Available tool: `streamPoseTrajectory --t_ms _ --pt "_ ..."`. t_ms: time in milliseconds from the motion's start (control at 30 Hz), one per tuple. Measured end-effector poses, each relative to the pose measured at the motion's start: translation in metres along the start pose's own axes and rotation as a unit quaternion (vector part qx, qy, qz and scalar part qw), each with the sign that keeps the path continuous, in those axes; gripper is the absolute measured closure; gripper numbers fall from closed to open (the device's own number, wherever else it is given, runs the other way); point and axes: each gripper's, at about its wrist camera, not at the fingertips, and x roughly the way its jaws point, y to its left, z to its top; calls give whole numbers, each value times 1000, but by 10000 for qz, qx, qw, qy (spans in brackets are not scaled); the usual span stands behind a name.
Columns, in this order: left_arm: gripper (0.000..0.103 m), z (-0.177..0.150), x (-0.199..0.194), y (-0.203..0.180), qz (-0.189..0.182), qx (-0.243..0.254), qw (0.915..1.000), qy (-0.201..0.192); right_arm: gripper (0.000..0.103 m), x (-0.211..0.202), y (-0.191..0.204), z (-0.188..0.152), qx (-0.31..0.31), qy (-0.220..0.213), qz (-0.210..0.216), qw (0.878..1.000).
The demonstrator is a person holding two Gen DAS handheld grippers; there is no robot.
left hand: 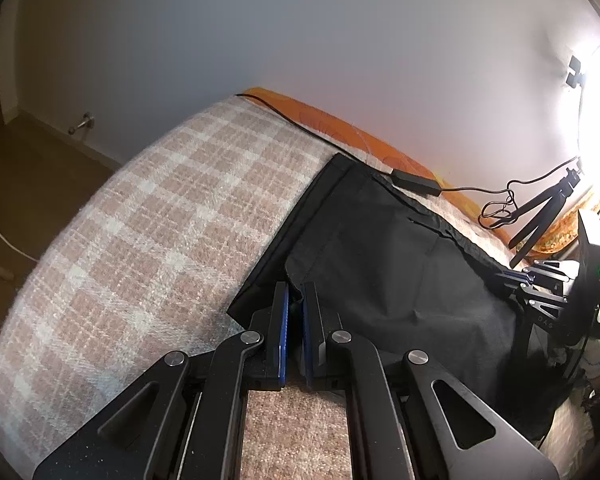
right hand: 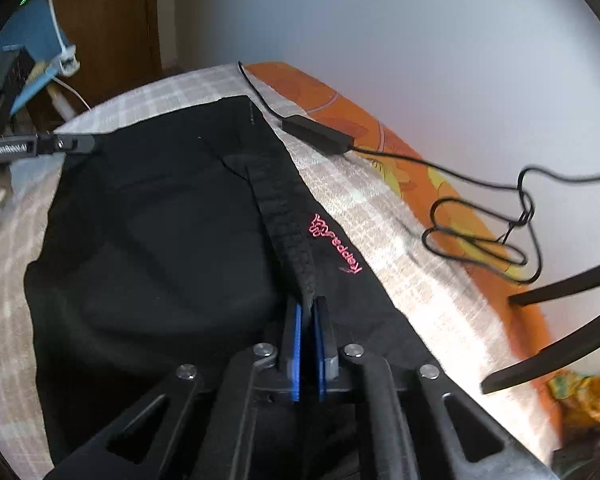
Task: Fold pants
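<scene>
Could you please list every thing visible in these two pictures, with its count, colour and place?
pants: one, black with pink logo, spread on the blanket
blanket: one, beige and white checked, covering the bed
sheet: one, orange patterned, along the wall edge
power adapter: one, black, with cable, beyond the pants
tripod: one, black, at the bright lamp side
left gripper: one, black with blue pads, shut on a pants edge
right gripper: one, black with blue pads, shut on the pants waistband
</scene>
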Motion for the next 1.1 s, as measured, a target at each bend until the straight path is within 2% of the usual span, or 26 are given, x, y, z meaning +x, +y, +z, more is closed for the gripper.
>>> streamPoseTrajectory --t_ms 300,567,700,767,800,833,1000,1100 --pt "98 9 -5 12 107 34 9999 -71 102 1 10 32 -280 -102 -556 9980" --pt "98 6 1 13 152 104 9998 20 102 22 8 32 -196 41 -666 9976" --pt "98 5 2 11 243 152 9996 -21 101 24 0 31 50 38 -612 9981" --pt "95 5 2 7 375 240 9990 -41 90 20 -5 27 259 42 -723 9970" --pt "94 5 2 6 436 262 9987 -41 77 16 -8 26 409 22 -833 9957" --pt "93 5 2 7 453 262 9986 -35 70 12 -11 24 536 -9 -914 9944" --pt "83 6 -4 4 788 446 9959 -45 65 -29 -26 1 1267 -342 -795 9882" --pt "79 6 -13 3 949 505 9941 -144 54 -56 -31 -19 1636 -477 -828 9819"
